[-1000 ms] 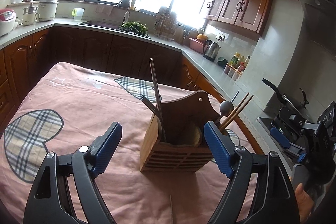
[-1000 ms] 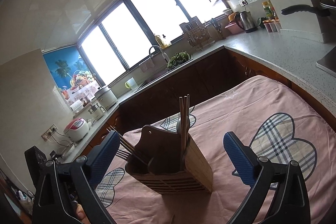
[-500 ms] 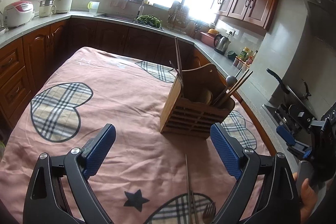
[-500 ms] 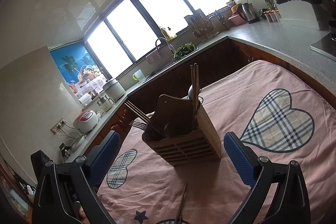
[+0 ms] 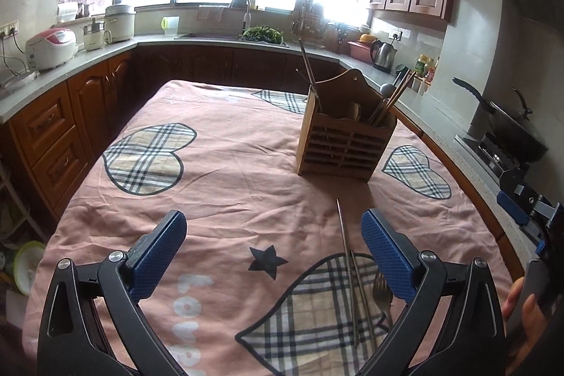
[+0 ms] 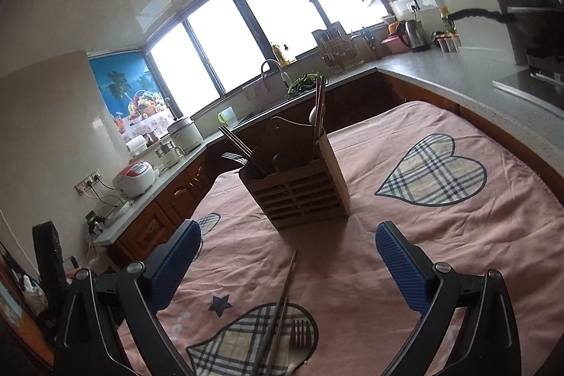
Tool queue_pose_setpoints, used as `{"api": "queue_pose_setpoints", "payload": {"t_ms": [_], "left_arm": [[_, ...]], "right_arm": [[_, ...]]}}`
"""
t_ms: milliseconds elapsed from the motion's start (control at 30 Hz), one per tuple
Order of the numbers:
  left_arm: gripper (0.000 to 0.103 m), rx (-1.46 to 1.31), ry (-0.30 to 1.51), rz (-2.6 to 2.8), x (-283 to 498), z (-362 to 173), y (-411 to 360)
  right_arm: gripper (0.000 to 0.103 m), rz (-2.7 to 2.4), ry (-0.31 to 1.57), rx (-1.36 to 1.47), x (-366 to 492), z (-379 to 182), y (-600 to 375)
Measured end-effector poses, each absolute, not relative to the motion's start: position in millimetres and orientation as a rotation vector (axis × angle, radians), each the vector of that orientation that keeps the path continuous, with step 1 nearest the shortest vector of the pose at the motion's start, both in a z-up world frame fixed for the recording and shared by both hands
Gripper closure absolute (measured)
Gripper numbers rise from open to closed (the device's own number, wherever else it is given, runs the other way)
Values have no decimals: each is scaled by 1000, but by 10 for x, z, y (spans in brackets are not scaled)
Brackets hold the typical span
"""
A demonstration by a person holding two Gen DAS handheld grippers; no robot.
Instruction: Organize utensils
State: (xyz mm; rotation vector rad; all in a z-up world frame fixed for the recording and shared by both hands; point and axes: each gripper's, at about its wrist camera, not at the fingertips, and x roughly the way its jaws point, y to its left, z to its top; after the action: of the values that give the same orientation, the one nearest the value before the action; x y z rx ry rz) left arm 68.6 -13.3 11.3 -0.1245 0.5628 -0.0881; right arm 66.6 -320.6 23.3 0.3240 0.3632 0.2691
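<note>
Both grippers hang above the pink tablecloth with their blue pads spread wide and nothing between them: the left gripper sits just over a pair of metal chopsticks and a fork lying side by side on a plaid heart patch, and the right gripper hovers over the same spot. Farther along the table stands the wooden utensil holder, upright, with chopsticks, a fork and a spoon poking out of its compartments, well apart from the loose pieces.
</note>
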Motion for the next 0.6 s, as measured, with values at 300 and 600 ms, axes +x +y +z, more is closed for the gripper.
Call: {"api": "queue_pose_setpoints", "payload": {"t_ms": [300, 600], "left_arm": [[0, -28, 389, -39, 183, 618, -208], [0, -35, 346, 3, 112, 390, -215]], "right_arm": [[0, 213, 237, 69, 208, 673, -2896], [0, 195, 185, 54, 81, 413, -2811]]}}
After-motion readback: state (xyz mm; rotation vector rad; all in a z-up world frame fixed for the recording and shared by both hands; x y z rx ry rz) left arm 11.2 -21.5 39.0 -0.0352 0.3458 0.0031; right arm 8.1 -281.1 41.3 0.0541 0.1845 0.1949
